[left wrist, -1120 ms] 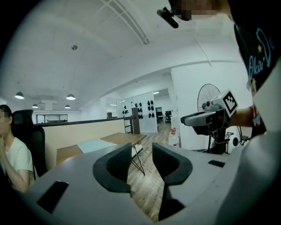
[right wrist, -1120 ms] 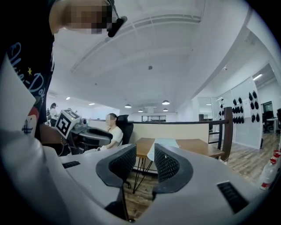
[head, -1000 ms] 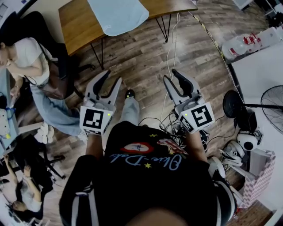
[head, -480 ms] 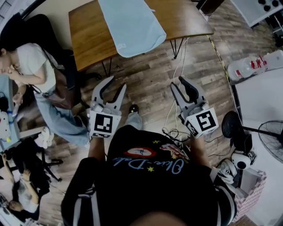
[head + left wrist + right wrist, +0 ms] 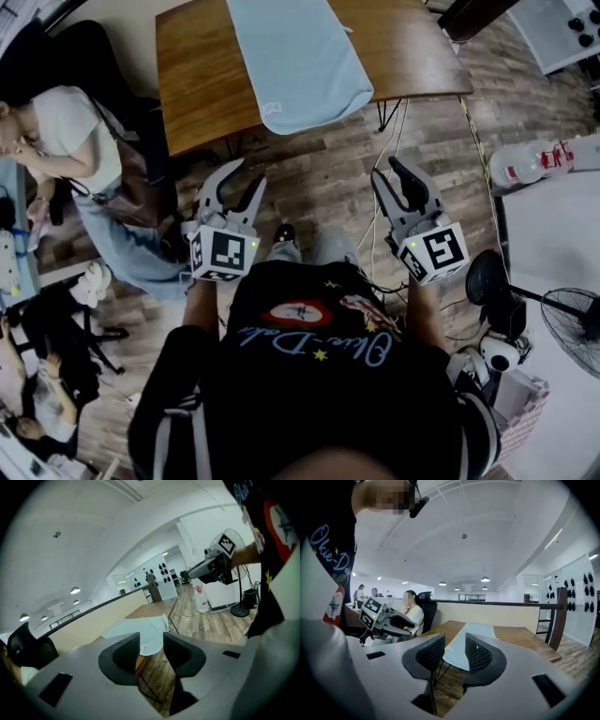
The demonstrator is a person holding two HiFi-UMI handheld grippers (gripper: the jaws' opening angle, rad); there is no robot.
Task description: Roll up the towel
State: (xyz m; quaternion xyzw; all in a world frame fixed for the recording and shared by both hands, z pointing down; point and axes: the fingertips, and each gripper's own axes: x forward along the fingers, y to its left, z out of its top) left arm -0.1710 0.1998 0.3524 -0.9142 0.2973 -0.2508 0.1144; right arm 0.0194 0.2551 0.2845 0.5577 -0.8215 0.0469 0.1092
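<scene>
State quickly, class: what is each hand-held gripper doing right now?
Left hand-held gripper: open, holding nothing.
Right hand-held gripper: open, holding nothing.

The right gripper has its jaws apart, just opened a touch wider, with nothing between them. Beyond them a pale blue towel lies on the wooden desk, drooping over its near edge. Off to the left hangs the left gripper.
</scene>
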